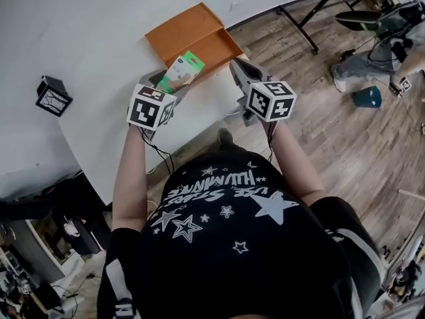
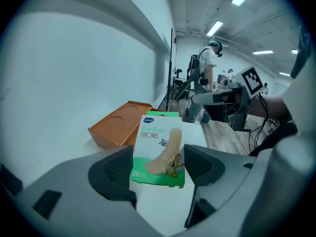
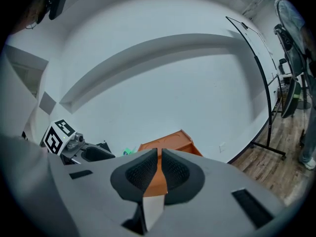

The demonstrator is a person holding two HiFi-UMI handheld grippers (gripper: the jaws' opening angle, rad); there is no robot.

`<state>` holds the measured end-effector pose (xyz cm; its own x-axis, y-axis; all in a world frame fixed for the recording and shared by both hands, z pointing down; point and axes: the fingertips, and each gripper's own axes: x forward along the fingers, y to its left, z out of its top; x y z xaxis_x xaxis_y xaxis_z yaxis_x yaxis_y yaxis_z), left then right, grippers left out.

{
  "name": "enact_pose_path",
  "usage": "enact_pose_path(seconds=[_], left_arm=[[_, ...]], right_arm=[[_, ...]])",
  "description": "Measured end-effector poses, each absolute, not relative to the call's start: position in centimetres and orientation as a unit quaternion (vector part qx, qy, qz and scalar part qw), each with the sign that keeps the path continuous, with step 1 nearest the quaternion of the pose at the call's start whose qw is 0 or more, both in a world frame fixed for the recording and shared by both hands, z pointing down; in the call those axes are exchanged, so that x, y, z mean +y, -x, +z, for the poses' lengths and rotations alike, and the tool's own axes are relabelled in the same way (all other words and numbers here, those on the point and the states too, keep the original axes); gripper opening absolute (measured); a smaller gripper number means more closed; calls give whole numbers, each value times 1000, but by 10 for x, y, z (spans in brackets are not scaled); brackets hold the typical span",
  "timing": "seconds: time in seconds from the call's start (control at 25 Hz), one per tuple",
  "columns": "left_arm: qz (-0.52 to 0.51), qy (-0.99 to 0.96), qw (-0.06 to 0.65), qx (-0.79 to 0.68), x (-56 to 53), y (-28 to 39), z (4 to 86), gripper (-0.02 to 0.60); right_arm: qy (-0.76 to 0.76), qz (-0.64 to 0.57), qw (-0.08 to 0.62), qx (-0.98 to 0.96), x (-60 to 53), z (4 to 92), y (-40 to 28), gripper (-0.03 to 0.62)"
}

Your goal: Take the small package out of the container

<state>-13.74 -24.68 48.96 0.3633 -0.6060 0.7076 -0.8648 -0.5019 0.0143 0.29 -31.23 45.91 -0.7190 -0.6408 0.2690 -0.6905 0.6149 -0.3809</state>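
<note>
Both forearms reach forward over the table edge, grippers side by side. The left gripper pinches the small package by its lower sides between its jaws. The package is tilted, outside the orange container, at its near edge. The right gripper points toward the container, jaws pressed together on nothing.
</note>
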Motion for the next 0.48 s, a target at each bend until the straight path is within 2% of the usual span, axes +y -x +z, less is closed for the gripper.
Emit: enact_pose_path(seconds=[0.48], left_arm=[[294, -801, 213, -476, -169, 175, 487, 345]], right_arm=[[-356, 218, 54, -907, -238, 453, 31, 54]])
